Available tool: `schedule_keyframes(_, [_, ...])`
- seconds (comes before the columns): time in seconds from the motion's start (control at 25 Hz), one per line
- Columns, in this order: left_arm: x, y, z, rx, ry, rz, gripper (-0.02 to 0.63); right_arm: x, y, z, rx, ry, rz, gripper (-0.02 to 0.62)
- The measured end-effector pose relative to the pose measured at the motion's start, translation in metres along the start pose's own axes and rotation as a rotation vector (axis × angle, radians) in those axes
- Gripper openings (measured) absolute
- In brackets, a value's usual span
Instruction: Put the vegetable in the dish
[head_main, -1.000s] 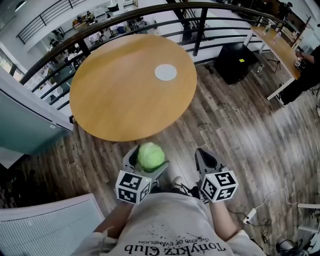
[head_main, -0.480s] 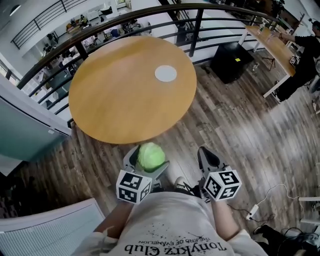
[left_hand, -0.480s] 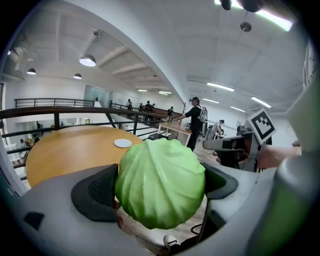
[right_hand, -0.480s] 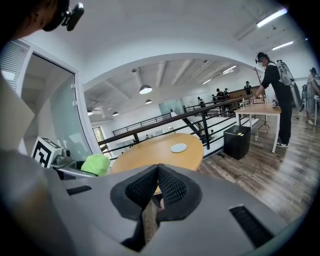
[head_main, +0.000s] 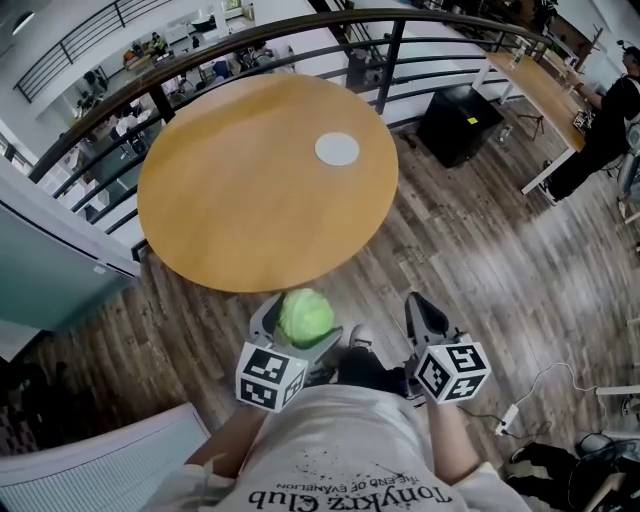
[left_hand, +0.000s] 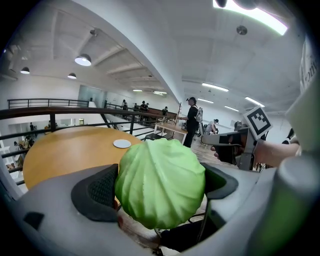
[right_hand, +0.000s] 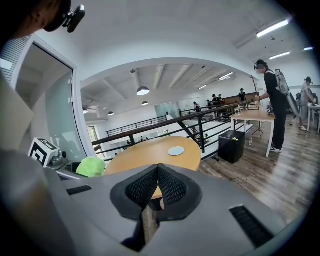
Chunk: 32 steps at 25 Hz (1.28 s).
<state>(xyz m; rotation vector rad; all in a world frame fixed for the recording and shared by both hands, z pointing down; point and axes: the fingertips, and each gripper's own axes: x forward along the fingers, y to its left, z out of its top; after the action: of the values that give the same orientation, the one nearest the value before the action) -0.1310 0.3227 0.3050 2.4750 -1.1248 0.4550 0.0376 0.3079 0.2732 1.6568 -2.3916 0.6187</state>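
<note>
The cabbage (head_main: 305, 317) sits pinched in the left tongs (head_main: 300, 322), a dark pad (left_hand: 97, 192) pressed to each side of it. It is held over the floor (head_main: 470, 240), just short of the near edge of the round bench (head_main: 240, 200). The dish (head_main: 337, 149), a small pale disc, lies well apart from it on the far half of the bench. The right tongs (right_hand: 157, 187) are pressed together on nothing and hang beside the left ones, close to the person's body.

The main risk is the grip. The cabbage is round and smooth-leaved and appears to be caught only at its widest part, so a tilt or a jolt on the way across could let it slide out and drop to the floor. The dish looks flat and hardly wider than the cabbage. Released off-centre or from too high, the cabbage could roll off across the bench towards the railing (head_main: 300, 25). The long reach to the far side would make a steady set-down harder.

Whether the dish has any raised rim cannot be told from here. The cabbage hides its own underside and how deep the pads bite. The person's shirt cuts off both arms.
</note>
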Motion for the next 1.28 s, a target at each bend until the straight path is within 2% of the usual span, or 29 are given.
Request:
schedule_keyframes(0.44, [0.044, 0.029, 0.017, -0.012, 0.005, 0.011, 0.497, 0.046, -0.04, 0.005, 0.038, 0.011, -0.015, 0.025])
schedule_keyframes(0.96, [0.176, 0.082, 0.097, -0.049, -0.007, 0.086, 0.497, 0.166, -0.135, 0.087, -0.037, 0.005, 0.071, 0.025])
schedule_keyframes(1.28, [0.232, 0.093, 0.137, -0.081, -0.013, 0.151, 0.497, 0.215, -0.184, 0.125, -0.049, 0.026, 0.146, 0.025])
